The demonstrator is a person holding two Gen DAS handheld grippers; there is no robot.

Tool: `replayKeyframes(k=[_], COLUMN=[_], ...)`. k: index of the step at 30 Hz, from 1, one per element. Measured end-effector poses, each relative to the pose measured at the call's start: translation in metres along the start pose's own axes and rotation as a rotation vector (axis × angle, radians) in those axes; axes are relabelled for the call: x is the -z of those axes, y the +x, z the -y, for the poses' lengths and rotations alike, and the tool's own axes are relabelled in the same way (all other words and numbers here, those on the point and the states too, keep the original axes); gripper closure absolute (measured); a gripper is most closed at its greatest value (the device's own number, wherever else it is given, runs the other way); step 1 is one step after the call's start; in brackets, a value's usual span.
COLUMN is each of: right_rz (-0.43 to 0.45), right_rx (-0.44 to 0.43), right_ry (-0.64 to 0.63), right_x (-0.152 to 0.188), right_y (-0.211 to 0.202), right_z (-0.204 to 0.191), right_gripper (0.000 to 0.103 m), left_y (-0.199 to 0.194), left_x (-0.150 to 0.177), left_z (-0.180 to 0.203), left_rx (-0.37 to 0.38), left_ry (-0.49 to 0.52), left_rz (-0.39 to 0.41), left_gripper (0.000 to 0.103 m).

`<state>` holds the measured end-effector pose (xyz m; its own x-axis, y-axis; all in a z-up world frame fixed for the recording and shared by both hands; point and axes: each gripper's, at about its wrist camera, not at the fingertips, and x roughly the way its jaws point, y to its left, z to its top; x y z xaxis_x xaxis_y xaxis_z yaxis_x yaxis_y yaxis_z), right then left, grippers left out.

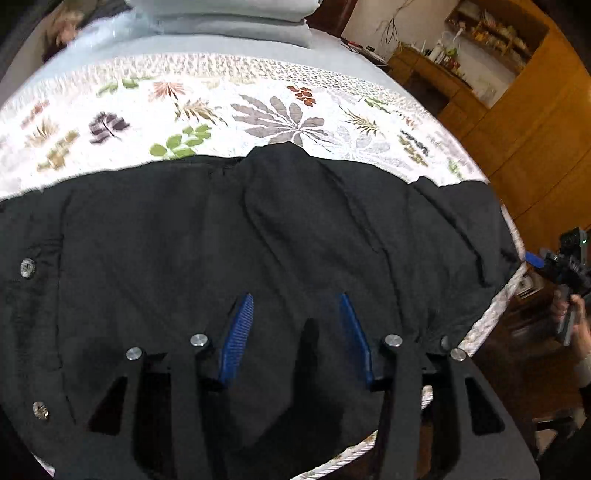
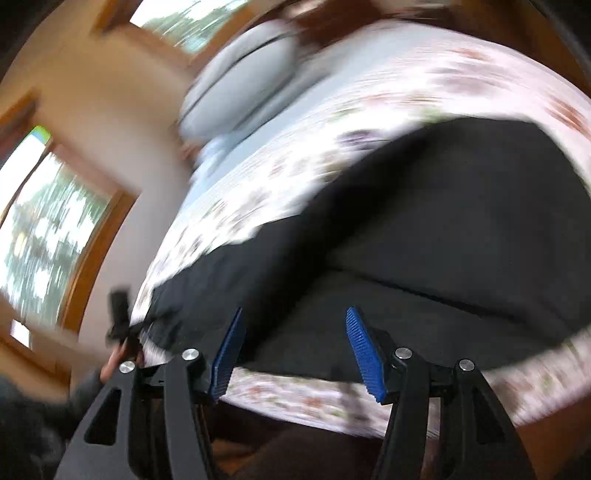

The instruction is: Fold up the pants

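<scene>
Black pants (image 1: pixel 258 240) lie spread across a leaf-patterned bedspread (image 1: pixel 221 107), with metal buttons at the left. My left gripper (image 1: pixel 297 299) hovers over the pants near the bed's front edge, its blue pads apart and nothing between them. The other gripper (image 1: pixel 565 258) shows off the bed's right side, held in a hand. In the blurred right wrist view, my right gripper (image 2: pixel 293 314) stands open above the near edge of the pants (image 2: pixel 424 229), holding nothing. The left gripper (image 2: pixel 118 317) appears small at the left of that view.
Grey pillows (image 1: pixel 236 22) lie at the head of the bed. Wooden shelves and cabinets (image 1: pixel 491 48) stand to the right of the bed. Windows with wooden frames (image 2: pixel 40 229) fill the wall on the other side.
</scene>
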<state>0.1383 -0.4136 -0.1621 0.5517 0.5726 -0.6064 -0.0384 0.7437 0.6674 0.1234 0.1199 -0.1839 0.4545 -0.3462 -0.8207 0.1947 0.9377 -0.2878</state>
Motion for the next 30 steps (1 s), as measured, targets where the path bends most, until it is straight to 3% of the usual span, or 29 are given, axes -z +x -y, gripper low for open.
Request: replayKeyframes(k=[1,3,9,15,22,30], right_rz=[0.036,0.085,0.177,0.235,0.194,0.245], right_rx=[0.008,0.011,-0.043,-0.134,-0.171,-0.166], right_ry=[0.069,0.155,0.283,0.412,0.541,0.575], right_x=[0.004,0.006,0.006,0.01,0.034,0.001], right_y=[-0.008,-0.013,-0.006,0.003,-0.002,0.026], right_z=[0.02,0.042,0.078,0.102,0.11,0.12], right_gripper=[0.044,0.044,0.042,0.041,0.041,0.041], left_y=[-0.001,0.0,-0.002,0.005,0.012,0.01], left_x=[0.002,0.006,0.013,0.02,0.021,0.021], left_z=[0.003,0.007,0.013,0.012,0.015,0.015], left_rx=[-0.029,-0.097,-0.223,-0.284,-0.313,-0.293], left_ry=[0.01,0.016,0.006,0.001,0.002,-0.026], left_rz=[0.006,0.016,0.011,-0.026,-0.042,-0.038], left_gripper=[0.048,0.026,0.007,0.005,0.003,0.003])
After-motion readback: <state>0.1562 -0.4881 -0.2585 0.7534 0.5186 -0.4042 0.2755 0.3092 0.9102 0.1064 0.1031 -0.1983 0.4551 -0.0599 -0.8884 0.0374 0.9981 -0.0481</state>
